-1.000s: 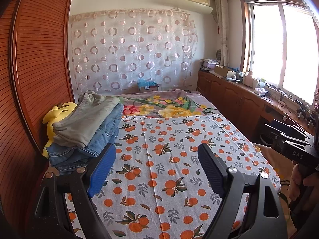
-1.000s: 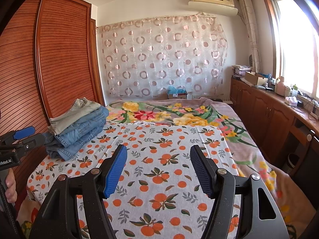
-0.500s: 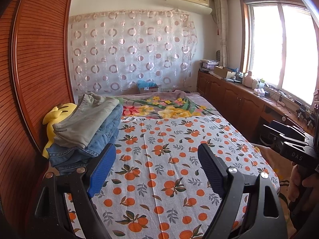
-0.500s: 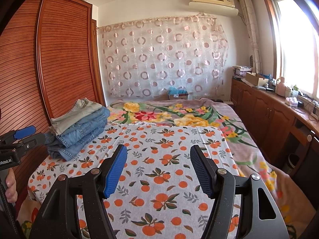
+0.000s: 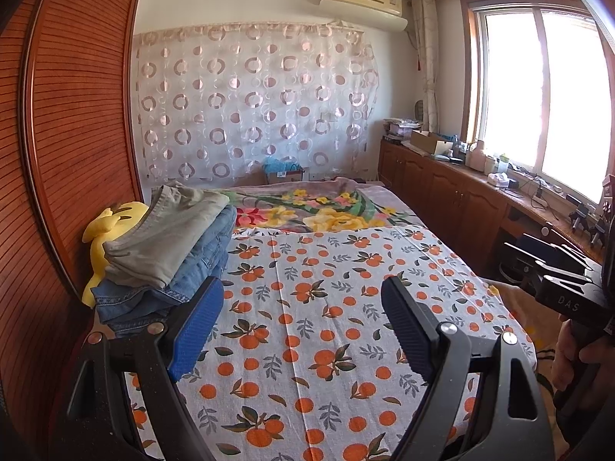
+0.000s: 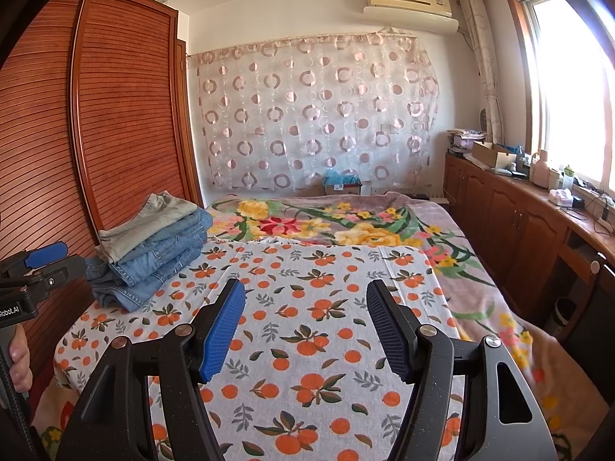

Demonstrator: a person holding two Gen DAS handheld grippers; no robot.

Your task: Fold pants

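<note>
Left wrist view shows the left gripper (image 5: 301,322) held over the bed (image 5: 330,307), its jaws wide apart with nothing between them. The folded pants (image 5: 169,253) sit in a pile at the left side of the bed, grey ones on top of blue jeans, next to a yellow plush toy (image 5: 111,223) by the wooden wardrobe (image 5: 69,123). In the right wrist view, the right gripper (image 6: 305,324) is over the orange-print sheet (image 6: 319,307) too, jaws apart and empty, well away from the pile.
</note>
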